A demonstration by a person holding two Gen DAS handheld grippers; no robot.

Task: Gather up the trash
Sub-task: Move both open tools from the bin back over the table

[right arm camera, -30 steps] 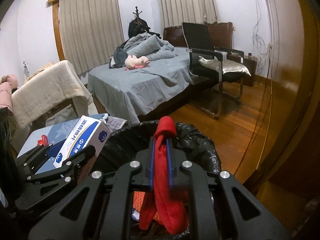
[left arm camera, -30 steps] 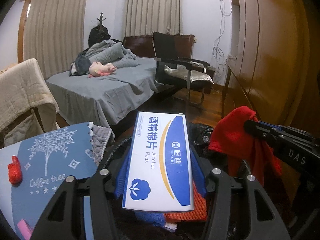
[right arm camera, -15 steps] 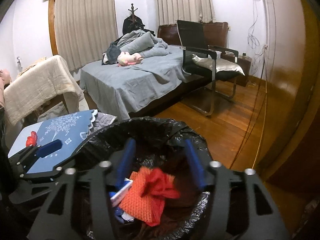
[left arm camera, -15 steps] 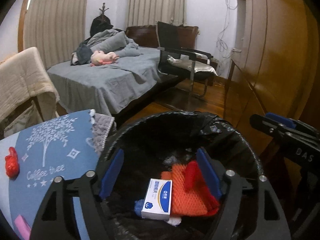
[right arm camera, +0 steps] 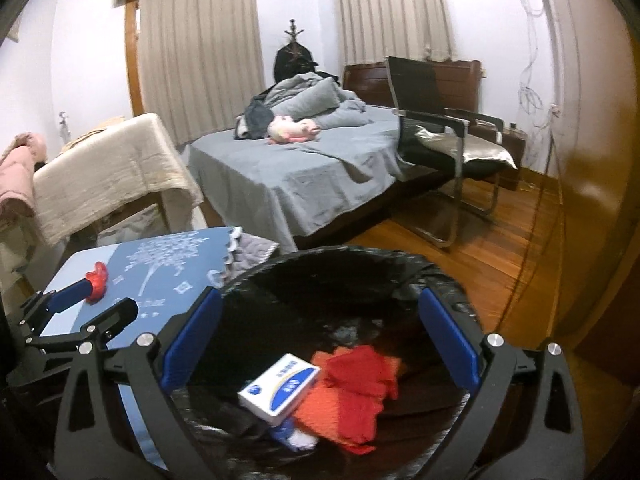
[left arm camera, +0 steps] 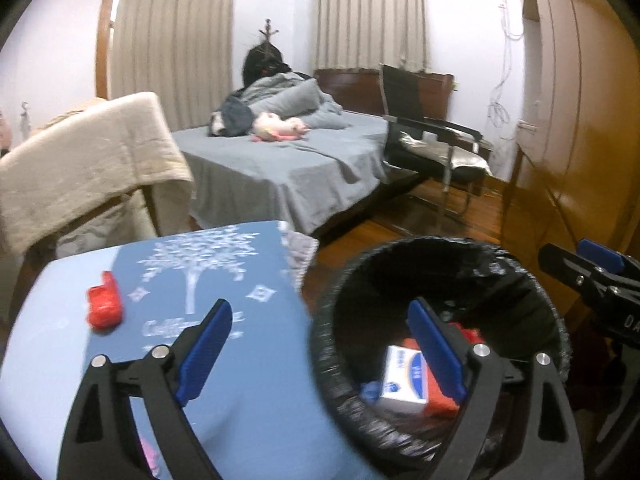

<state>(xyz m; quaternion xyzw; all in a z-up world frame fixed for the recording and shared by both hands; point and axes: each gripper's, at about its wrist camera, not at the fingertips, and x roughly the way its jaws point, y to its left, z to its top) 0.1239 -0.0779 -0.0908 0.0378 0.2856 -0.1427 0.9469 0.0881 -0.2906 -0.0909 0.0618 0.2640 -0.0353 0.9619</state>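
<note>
So, quick rundown:
Bin: black-lined trash bin point(right arm camera: 440, 276) beside the tabletop point(left arm camera: 48, 360); inside lie a white-and-blue box point(right arm camera: 280, 388), a red cloth point(right arm camera: 360, 376), some orange mesh point(right arm camera: 316, 404) and a blue scrap I can't make out.
Left claw point(left arm camera: 320, 344): jaws spread wide and opening, nothing between them; one finger over the blue mat point(left arm camera: 248, 280), the other over the bin.
Right claw point(right arm camera: 320, 332): wide too, opening, empty, hanging above the bin's mouth.
Trash vs claws: box and cloth sit down in the bin, below both claws, touching neither.
Leftover: small red thing point(left arm camera: 104, 308) on the mat, left of the left claw.
</note>
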